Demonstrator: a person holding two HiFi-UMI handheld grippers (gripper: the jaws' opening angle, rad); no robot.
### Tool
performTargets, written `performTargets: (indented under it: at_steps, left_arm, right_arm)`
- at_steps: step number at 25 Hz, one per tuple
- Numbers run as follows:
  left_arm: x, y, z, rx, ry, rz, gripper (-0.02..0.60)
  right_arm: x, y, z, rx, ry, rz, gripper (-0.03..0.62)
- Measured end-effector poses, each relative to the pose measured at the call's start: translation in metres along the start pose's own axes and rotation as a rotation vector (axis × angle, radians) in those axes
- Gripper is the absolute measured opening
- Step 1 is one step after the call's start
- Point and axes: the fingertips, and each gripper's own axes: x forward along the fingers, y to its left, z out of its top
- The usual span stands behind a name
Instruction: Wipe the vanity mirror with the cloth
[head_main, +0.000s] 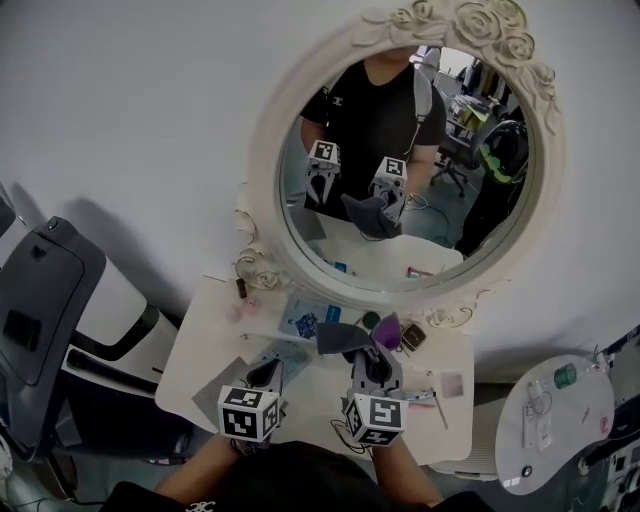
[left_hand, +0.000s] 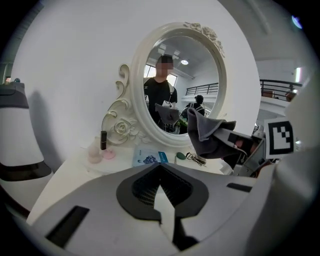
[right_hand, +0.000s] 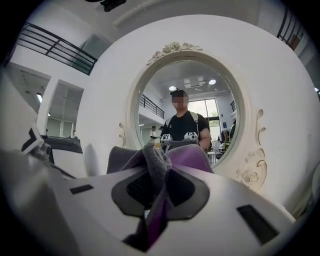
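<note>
Vanity mirror (head_main: 405, 150): oval, in an ornate white frame, it stands upright at the far edge of the table, against the wall ahead of you.
Table (head_main: 200, 352): white, it runs left to right just in front of you.
Your right gripper (head_main: 372, 358): clamped on the cloth, it is held above the table's middle, short of the glass.
Your left gripper (head_main: 263, 375): its jaws are pressed together with nothing between them, and it sits left of the right gripper.
Cloth (head_main: 345, 338): grey and purple, it is bunched between your right jaws and apart from the mirror.
Blue packet (head_main: 303, 322): it lies flat on the table near the mirror's base.
Lipstick (left_hand: 103, 140): it stands upright at the far left, beside the frame.
</note>
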Motion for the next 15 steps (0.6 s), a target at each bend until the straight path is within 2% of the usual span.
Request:
performTargets:
  at_steps: [3, 7, 15]
  left_arm:
    - [0.006, -0.007, 0.002, 0.029, 0.003, -0.006, 0.0]
    - [0.01, -0.015, 0.002, 0.053, 0.005, -0.011, 0.0]
    - [0.01, -0.024, -0.005, 0.054, 0.024, -0.025, 0.0]
  right_arm:
    - [-0.009, -0.003, -0.015, 0.009, 0.036, -0.005, 0.043]
    - [-0.016, -0.008, -0.015, 0.017, 0.028, -0.013, 0.044]
    - [-0.027, -0.008, -0.017, 0.021, 0.027, -0.002, 0.044]
